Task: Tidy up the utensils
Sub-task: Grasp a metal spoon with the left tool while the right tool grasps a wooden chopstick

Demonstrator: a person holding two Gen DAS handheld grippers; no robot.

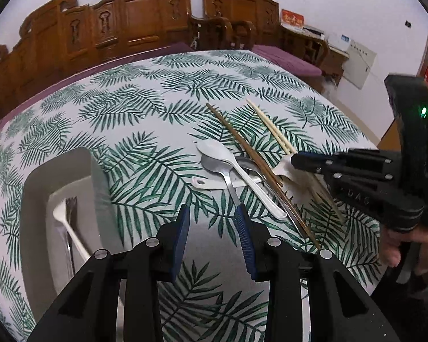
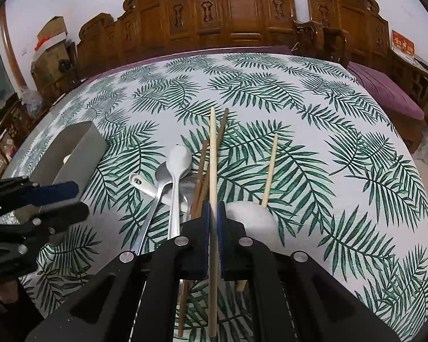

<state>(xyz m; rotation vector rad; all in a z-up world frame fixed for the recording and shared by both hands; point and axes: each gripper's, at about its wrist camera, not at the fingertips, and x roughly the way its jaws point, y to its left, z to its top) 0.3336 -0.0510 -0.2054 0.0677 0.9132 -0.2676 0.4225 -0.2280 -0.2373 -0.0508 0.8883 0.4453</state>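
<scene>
The utensils are still mostly heaped mid-table on the leafy cloth [image 2: 299, 91]: spoons [image 2: 175, 171] fanned over each other, dark chopsticks [image 2: 202, 168] crossing them, and a second pale chopstick [image 2: 269, 168] lying apart to the right. A grey tray [image 1: 34, 188] is parked just left of the heap, already loaded with a white spoon [image 1: 68, 228] and what looks like a fork, so it's probably where everything gets sorted.

Right gripper [image 2: 213, 208]: jaws are pinched nearly closed on one pale chopstick [image 2: 212, 142], gripped around its middle, with the stick running straight along the fingers. Whether it's been lifted clear of the pile can't be told from these views. A pinch that thin makes sense for a skinny stick, though it could roll or pivot if tilted.

Left gripper [image 1: 214, 216]: jaws are spread wide with nothing between them, hovering between tray and heap, right by a metal spoon's handle. Probably being kept ready for the next pick.
</scene>
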